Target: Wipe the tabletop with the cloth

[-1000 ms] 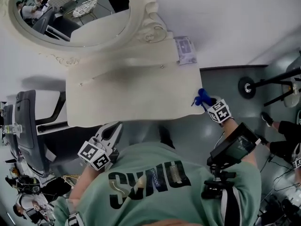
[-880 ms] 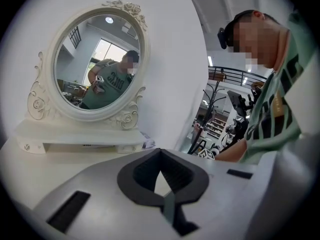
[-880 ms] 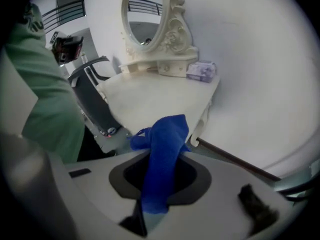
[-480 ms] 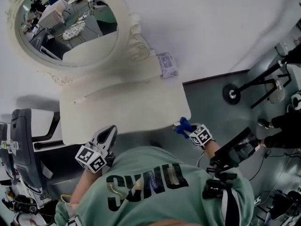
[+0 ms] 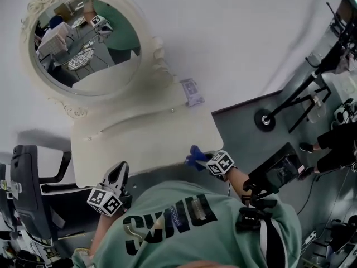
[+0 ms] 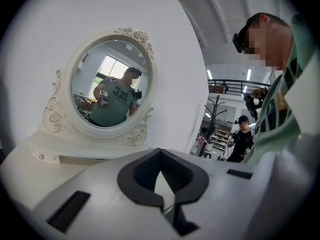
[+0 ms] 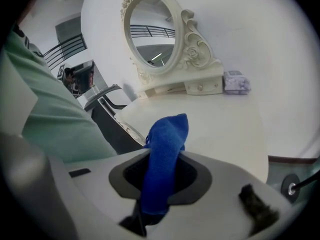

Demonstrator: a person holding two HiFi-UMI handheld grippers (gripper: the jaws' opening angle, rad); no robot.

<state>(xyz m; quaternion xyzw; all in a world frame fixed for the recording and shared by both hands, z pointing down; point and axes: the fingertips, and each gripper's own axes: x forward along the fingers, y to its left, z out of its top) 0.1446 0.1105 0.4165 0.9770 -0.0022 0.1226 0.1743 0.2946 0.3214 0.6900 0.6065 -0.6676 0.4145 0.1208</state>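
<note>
**Fig.** R gripper, fingers clenched on the blue cloth, at the near-right corner of the cream counter. Can't tell whether the cloth touches the top yet. In the right gripper view the cloth stands up out of the fingers as a narrow bunch. L gripper, fingers pressed together on nothing, sits just off the near-left edge.

Step (judged): bring cloth onto top, begin first pass. Do it well by laying the bunch flat, not tip only, w/ even pressure and overlapping strokes.

Edges: curved front lip; R side drops to floor; back closed off by mirror base. Small packet at back-right, so wipe round it. Otherwise top is bare, w/ wide room to sweep. Chair stands left of counter.
</note>
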